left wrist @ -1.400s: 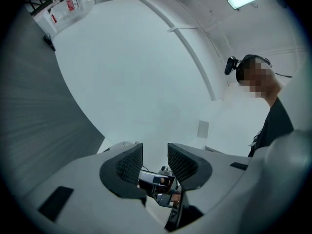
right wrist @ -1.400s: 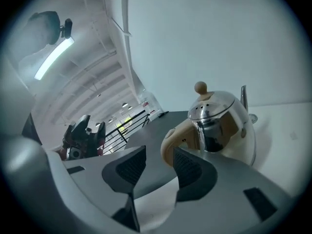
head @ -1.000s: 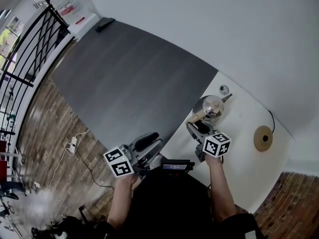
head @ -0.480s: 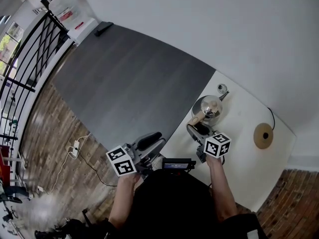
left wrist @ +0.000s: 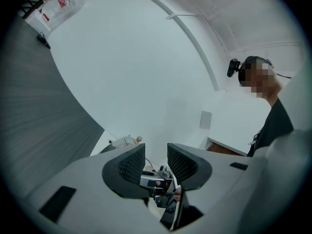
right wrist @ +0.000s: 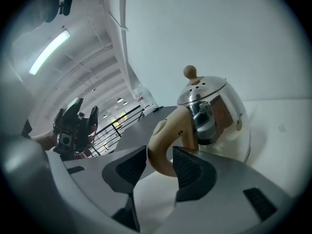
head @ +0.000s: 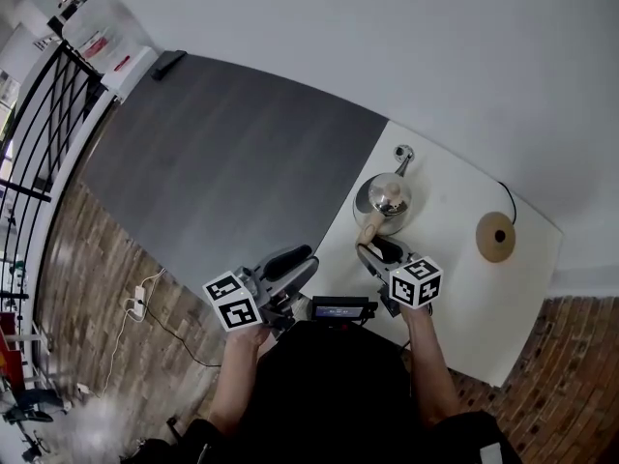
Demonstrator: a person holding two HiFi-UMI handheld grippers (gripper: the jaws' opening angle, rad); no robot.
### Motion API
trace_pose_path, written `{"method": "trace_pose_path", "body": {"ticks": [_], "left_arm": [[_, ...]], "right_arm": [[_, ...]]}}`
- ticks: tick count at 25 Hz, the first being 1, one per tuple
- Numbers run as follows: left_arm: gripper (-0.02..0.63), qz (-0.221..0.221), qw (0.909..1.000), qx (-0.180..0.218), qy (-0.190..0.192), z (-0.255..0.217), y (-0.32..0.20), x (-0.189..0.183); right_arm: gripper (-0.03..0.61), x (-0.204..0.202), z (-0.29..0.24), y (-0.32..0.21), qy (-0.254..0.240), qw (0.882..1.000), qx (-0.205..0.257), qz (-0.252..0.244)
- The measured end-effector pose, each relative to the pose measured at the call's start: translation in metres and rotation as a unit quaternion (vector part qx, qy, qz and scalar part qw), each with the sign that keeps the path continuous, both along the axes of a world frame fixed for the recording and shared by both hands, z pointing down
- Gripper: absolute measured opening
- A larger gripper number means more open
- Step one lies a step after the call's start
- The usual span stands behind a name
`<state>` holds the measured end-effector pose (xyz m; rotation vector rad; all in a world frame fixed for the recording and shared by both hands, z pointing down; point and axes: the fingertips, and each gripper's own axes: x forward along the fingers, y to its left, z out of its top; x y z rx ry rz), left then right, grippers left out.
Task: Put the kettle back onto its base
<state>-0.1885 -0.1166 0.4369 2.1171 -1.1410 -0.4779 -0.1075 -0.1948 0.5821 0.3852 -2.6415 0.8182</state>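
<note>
A steel kettle (head: pixel 384 199) is seen upright on a white surface (head: pixel 455 298), near the edge that borders a grey floor (head: pixel 232 143). Its round wooden base (head: pixel 495 237) is set well apart from it, further along the same surface, with a dark cord (head: pixel 510 201) running from it toward the wall. The kettle is not on the base. The right gripper (right wrist: pixel 160 165) is held just behind the kettle and angled slightly downward. Its jaws are spread wide, and the lower curve of the kettle's wooden handle (right wrist: pixel 168 140) is placed between them, with the pads just beside it. The lid is topped by a small wooden knob (right wrist: pixel 189 72). The left gripper (left wrist: pixel 156 160) is held level off the surface's edge, over the floor. Its jaws are parted narrowly and nothing is held between them.
</note>
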Motion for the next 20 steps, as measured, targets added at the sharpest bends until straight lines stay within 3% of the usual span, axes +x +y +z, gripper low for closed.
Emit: {"method": "trace_pose_path", "body": {"ticks": [3,7,9,15,20], "left_arm": [[0.152,0.002,1.0000,0.000,-0.001,0.000,0.001,-0.001],[0.152,-0.002,1.0000,0.000,-0.001,0.002,0.004,-0.003],[0.152,-0.003,1.0000,0.001,0.001,0.002,0.005,-0.007],[0.152,0.000,0.9999,0.006,0.008,0.001,0.008,-0.007],[0.152,0.016,0.9998,0.008,0.012,0.002,0.005,0.002]], "right_arm": [[0.195,-0.013,0.002,0.003,0.023,1.000,-0.011,-0.010],[0.193,-0.019,0.018,-0.003,0.059,0.998,0.002,-0.007],[0.162,-0.015,0.017,-0.003,0.069,0.997,0.020,-0.011],[0.156,0.018,0.014,0.005,0.094,0.995,0.042,-0.017],[0.148,0.053,0.011,0.003,0.119,0.991,0.062,0.011]]}}
